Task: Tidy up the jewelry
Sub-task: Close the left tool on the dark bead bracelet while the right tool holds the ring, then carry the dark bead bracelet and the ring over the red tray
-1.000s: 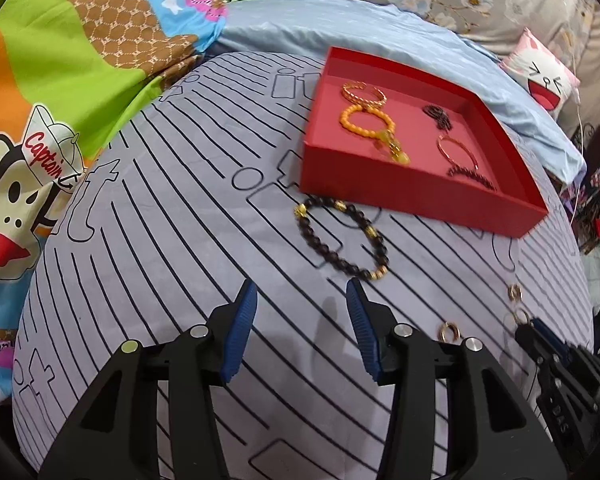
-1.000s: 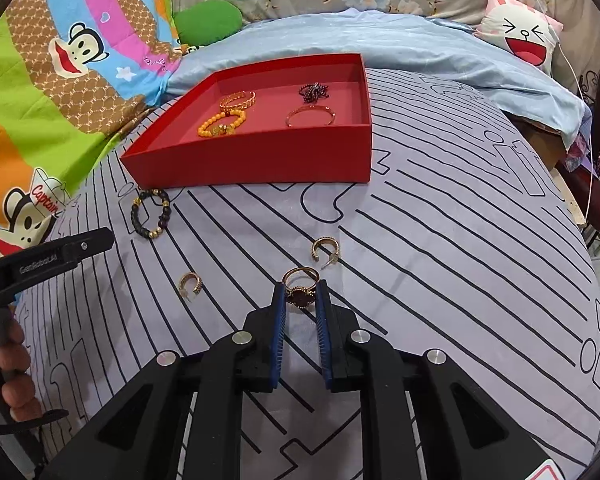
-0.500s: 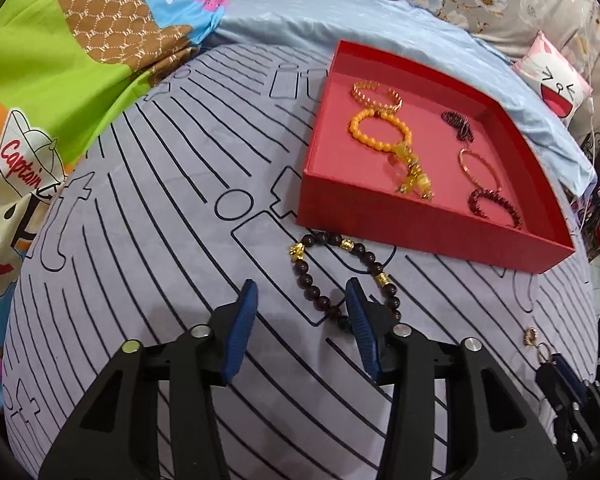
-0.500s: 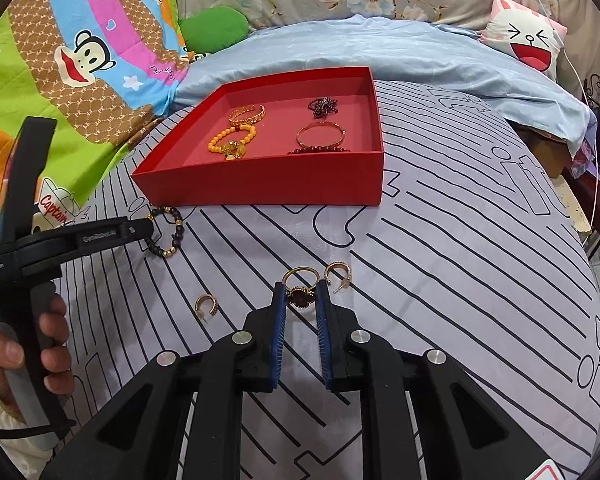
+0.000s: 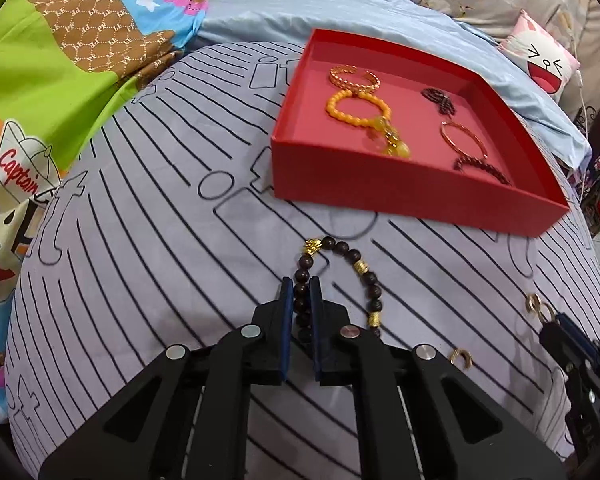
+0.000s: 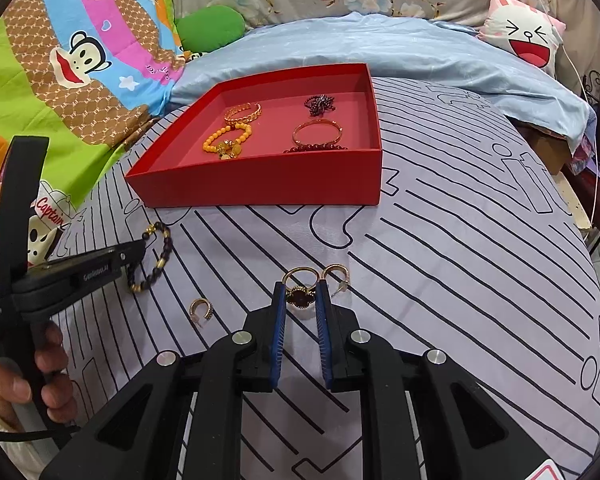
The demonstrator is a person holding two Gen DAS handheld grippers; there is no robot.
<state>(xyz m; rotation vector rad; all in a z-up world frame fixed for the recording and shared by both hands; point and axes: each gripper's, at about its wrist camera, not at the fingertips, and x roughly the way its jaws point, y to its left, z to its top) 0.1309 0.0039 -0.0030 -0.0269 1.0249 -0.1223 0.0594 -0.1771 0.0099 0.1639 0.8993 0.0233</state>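
Grey bedding with black stripes [image 6: 460, 240] covers the bed, with a bright cartoon quilt [image 6: 60, 80] along its left edge and a pale blue sheet [image 6: 380, 48] toward the far edge. A red tray [image 6: 260, 188] sits on the striped cover near the far side; in it lie a gold chain bangle [image 6: 244, 111], an orange bead bracelet [image 6: 226, 140], a dark bead cluster [image 6: 320, 103], a thin copper bangle [image 6: 318, 132] and a dark red bead strand [image 6: 316, 148].

A second ago the left gripper [image 5: 301, 286] hovered with its jaws spread wide, short of the dark bead bracelet [image 5: 360, 268], which lay as an open loop just in front of the tray's near wall. Half a second ago the jaws straddled the loop's near side. Now they have closed all the way onto it, pinching the beads on the loop's left side, and the loop has been drawn into a narrower arch. A hand [image 6: 40, 368] holds this gripper's handle at the left of the right wrist view.

The right gripper [image 6: 300, 292] has not changed: its jaws stay narrowly apart, clamped on a gold ring with a dark flower face [image 6: 300, 292], which rests on the cover. One gold hoop earring [image 6: 338, 274] lies just beside the ring on its right; another [image 6: 202, 310] lies to the left, between the two grippers.
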